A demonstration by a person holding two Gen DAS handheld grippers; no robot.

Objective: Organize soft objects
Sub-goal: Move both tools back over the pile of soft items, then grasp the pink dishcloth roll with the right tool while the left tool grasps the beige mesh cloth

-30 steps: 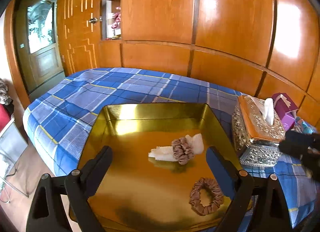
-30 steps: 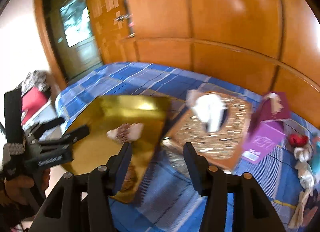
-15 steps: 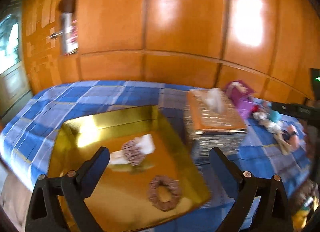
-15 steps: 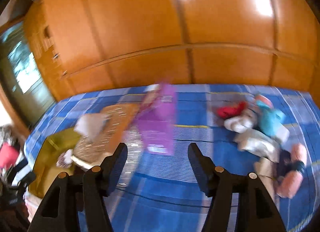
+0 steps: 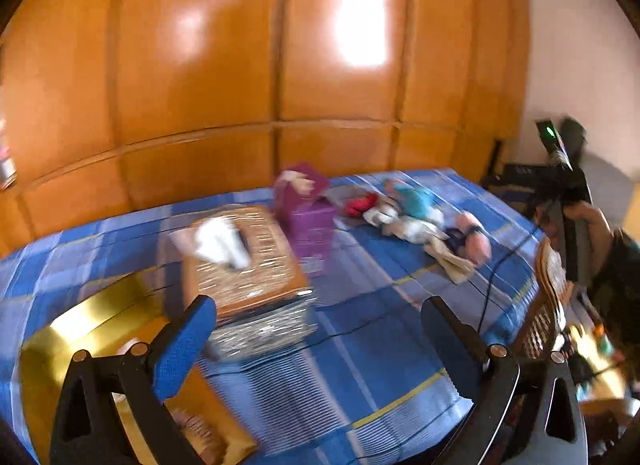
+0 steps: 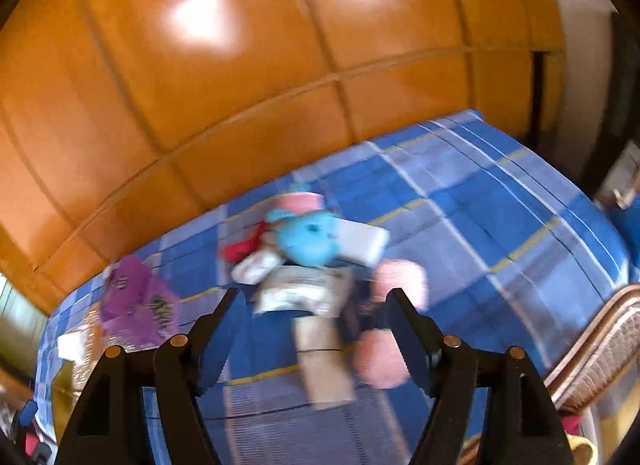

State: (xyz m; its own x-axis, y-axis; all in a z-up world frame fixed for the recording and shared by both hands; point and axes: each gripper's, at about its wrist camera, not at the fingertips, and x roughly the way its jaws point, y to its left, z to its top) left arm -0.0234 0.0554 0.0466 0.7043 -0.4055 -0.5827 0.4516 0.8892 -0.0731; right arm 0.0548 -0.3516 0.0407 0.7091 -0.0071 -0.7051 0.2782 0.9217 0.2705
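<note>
Both views motion-blurred.

Left tool (image 5: 318,319): released, fingers spread wide, nothing between them. Hangs over the near part of the bed (image 5: 360,365), which has a blue plaid cover. Gold tray (image 5: 52,341) at near left, partly behind the left finger; a brownish scrunchie (image 5: 196,425) lies in it at the near edge. Just beyond the tray, tissue box (image 5: 248,261) with a white tissue sticking up. Behind that, touching or just beside it (cannot tell), purple box (image 5: 306,213).

Right tool (image 6: 310,339): released, empty, fingers apart. Directly ahead on the bed, pile of soft objects (image 6: 316,265): tan cloth (image 6: 322,361) nearest, pink plush (image 6: 380,357) at its right, white packet (image 6: 304,293) beyond, blue plush (image 6: 308,239) further back, red item (image 6: 240,249) left of it. Pile is well apart from the tray. Wicker chair (image 6: 600,349) at right edge.

Orange wood wall (image 6: 240,85) behind the bed.
</note>
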